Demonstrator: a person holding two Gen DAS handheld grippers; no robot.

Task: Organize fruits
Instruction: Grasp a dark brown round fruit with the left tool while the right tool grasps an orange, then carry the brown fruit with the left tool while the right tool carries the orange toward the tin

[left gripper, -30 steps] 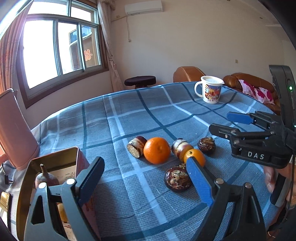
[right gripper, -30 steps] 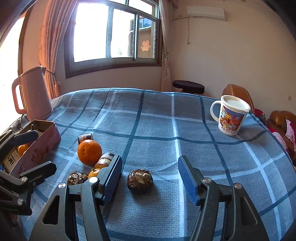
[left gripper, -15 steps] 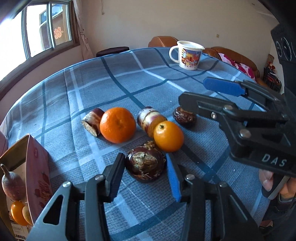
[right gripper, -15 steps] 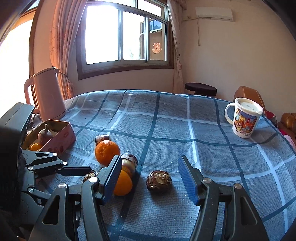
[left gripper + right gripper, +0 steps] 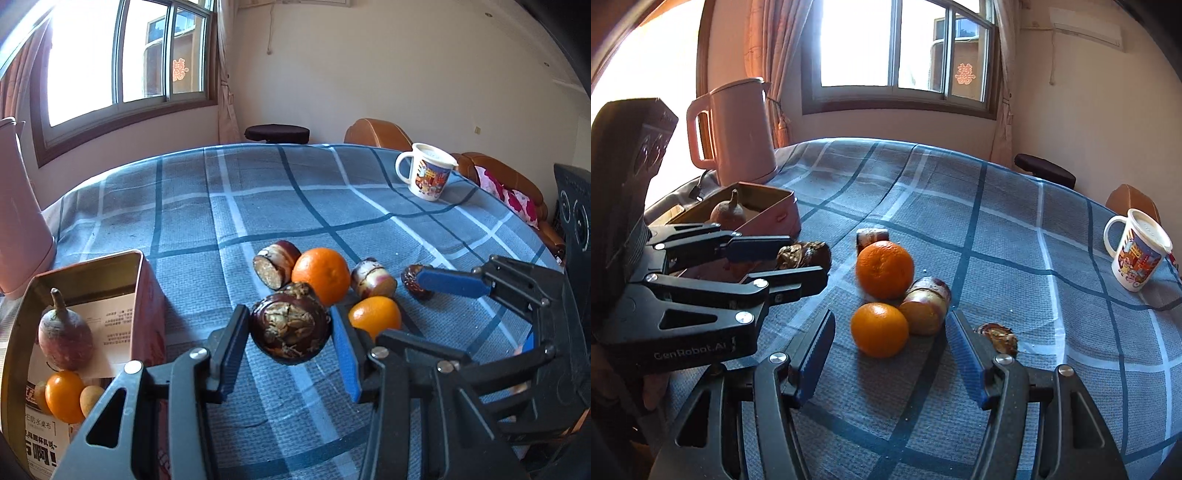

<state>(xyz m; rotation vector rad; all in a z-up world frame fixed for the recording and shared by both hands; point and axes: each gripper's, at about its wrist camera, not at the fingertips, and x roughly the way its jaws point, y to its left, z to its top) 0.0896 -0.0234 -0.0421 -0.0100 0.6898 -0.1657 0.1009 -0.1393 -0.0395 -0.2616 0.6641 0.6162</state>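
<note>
Item: dark fruit (image 5: pixel 290 326), round, purple-brown, with a cracked tan patch on its face. Location: pinched in your left claw (image 5: pixel 288 339), raised just off the bench (image 5: pixel 258 206) beside the open tin (image 5: pixel 74 269).

Handling: keep the pinch steady and carry the fruit level over the tin's near wall; lower it into the bare corner, clear of the 1 pear-shaped fruit (image 5: pixel 64 338) and the small orange (image 5: pixel 62 395) already inside, before you spread the pads.

Item: right claw (image 5: pixel 890 354), spread with jaws closing, holding nothing; the smaller orange (image 5: pixel 880 329) and a cut fruit (image 5: pixel 927 306) lie between its pads. Centre on 1 fruit only; I judge a double grab likely otherwise.
</note>
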